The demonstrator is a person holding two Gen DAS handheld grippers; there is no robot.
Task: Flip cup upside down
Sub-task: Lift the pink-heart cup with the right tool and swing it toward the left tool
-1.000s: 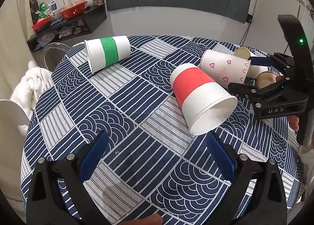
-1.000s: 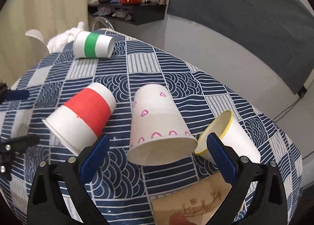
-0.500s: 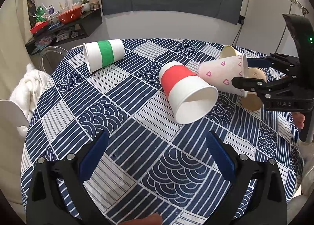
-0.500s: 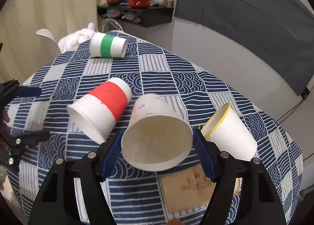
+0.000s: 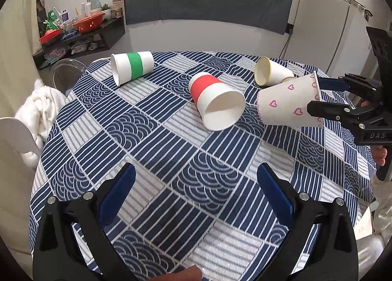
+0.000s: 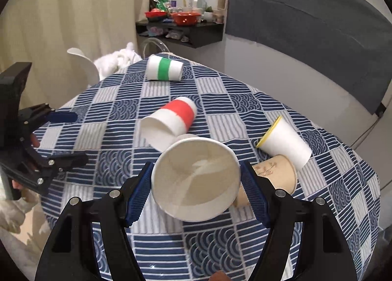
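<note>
Right tongs [image 6: 195,184] are clamped on the heart-print cup [image 5: 289,102], one blue pad on each side of its wide rim, and the cup hangs clear of the surface [image 5: 171,158]. Seen from the left wrist view, its long axis lies close to level, tilted slightly: the open mouth points back toward the right hand holding it, at the right of the scene, and the closed base points left toward the red-banded cup [image 5: 215,102]. The right wrist view looks straight into the white inside of the cup, which confirms that the mouth faces along the tongs toward the camera.

Left tongs [image 5: 196,192] are spread wide with nothing between the pads, hovering over the near part of the patterned cloth, well apart from every cup.

The move ahead turns on that axis. To stand the cup mouth-down, the right hand would have to swing the base up and the rim down, roughly a quarter turn, before lowering it. The right hand already has the cup, so it is plainly the nearer one.

Other cups lie on their sides: a green-banded cup [image 5: 132,67] at the far left, a yellow-rimmed cup [image 6: 284,143] at the far right with a brown cup [image 6: 276,173] just beside it.
</note>
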